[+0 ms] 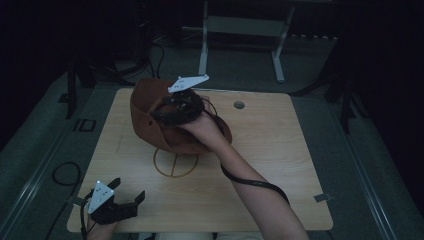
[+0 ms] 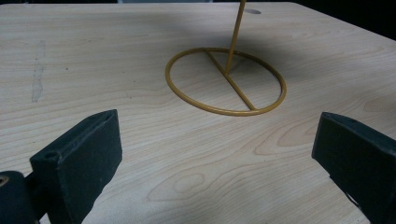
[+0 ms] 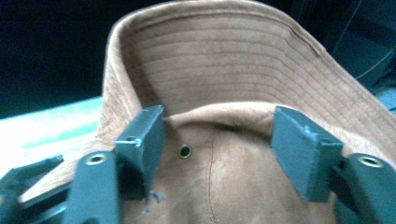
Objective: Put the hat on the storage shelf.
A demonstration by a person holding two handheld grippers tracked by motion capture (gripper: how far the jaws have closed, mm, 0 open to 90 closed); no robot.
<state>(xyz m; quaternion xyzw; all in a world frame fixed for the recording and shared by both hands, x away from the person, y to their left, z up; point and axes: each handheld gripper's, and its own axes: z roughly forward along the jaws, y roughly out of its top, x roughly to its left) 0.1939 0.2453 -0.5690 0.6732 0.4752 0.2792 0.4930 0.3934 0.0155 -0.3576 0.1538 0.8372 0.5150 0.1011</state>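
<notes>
A brown suede hat (image 1: 150, 112) with a wide brim sits atop a thin yellow wire stand, whose round base ring (image 1: 175, 162) lies on the wooden table (image 1: 280, 150). My right gripper (image 1: 162, 114) is against the hat's crown, held by a hand reaching in from the lower right. In the right gripper view the jaws (image 3: 224, 140) stand wide apart over the crown (image 3: 224, 182), near a small metal eyelet (image 3: 185, 150), with the brim (image 3: 224, 60) curling up behind. My left gripper (image 1: 129, 190) rests open at the table's front left corner, facing the ring (image 2: 224, 112) and pole (image 2: 235, 37).
A small round hole (image 1: 239, 105) is in the table's far side. The right gripper's black cable (image 1: 252, 183) trails along the forearm. A metal frame (image 1: 240, 30) stands on the floor beyond the table, and cables (image 1: 65, 172) lie on the floor to the left.
</notes>
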